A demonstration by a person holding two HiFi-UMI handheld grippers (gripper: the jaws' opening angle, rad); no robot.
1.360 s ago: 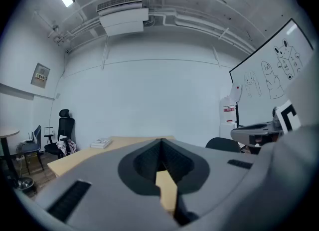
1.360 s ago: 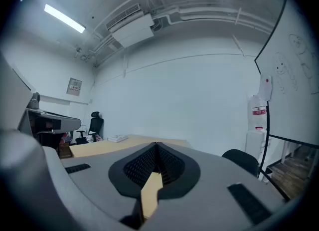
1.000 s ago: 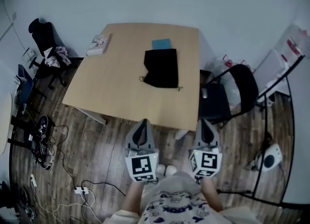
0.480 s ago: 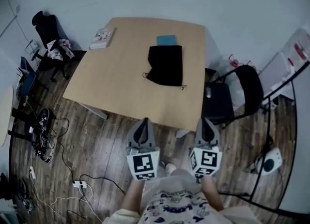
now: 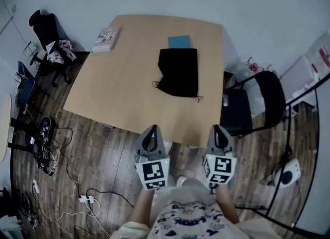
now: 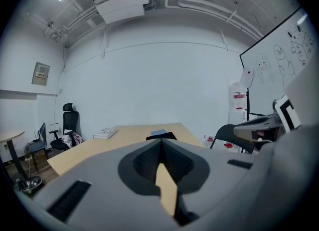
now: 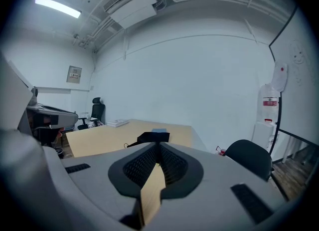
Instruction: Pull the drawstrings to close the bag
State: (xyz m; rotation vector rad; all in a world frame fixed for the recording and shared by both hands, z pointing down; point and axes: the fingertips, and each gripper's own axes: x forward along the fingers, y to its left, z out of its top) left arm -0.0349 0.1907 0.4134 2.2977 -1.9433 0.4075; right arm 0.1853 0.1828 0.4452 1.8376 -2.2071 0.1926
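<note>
Both pairs of jaws are clenched on nothing. The left gripper [image 5: 151, 129] and right gripper [image 5: 219, 128] hang side by side by the near edge of the tabletop [image 5: 118, 88]. The black bag [image 5: 179, 71] lies flat toward the right edge, well apart from them. Its drawstrings [image 5: 154, 84] trail loose at its near end, so the job looks unstarted: reaching, gripping and pulling all remain. A blue pad [image 5: 179, 42] sits just beyond the bag, and books [image 5: 105, 38] lie at the far left corner. A black chair [image 5: 260, 98] and cables [image 5: 67, 176] stand on the wooden floor [image 5: 103, 155].
</note>
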